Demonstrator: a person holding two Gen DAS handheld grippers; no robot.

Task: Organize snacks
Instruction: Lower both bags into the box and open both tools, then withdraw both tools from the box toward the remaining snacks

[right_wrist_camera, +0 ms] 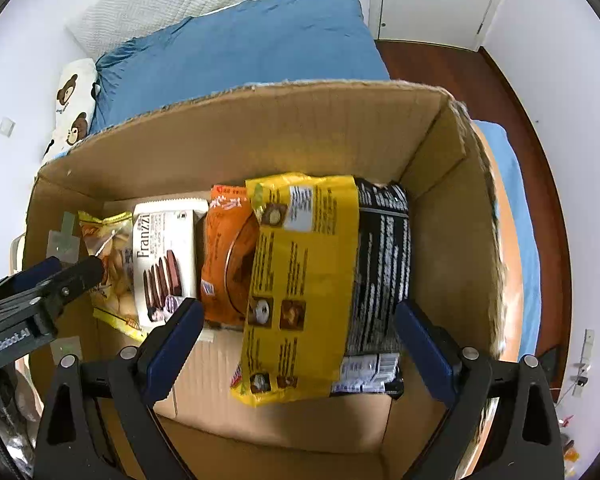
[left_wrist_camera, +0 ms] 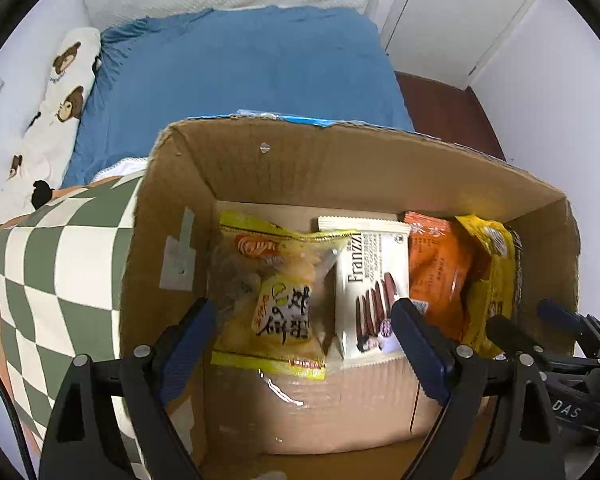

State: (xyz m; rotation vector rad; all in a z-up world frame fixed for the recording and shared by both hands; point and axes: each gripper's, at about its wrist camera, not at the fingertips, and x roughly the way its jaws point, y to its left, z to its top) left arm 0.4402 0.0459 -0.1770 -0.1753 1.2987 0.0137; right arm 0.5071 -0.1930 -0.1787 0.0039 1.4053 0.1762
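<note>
Left claw (left_wrist_camera: 304,316) above "Franzzi" pack (left_wrist_camera: 370,280)

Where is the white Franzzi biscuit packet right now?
The Franzzi packet lies on the floor of the cardboard box, between the clear yellow snack bag on its left and the orange packet on its right.

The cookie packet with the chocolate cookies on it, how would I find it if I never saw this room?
Look in the open cardboard box in front of the blue bed. Snack packets lie in a row on its floor, and the cookie packet is second from the left, between a yellow see-through bag and an orange packet. It is the only white one, printed "Franzzi" with dark cookies pictured.
</note>
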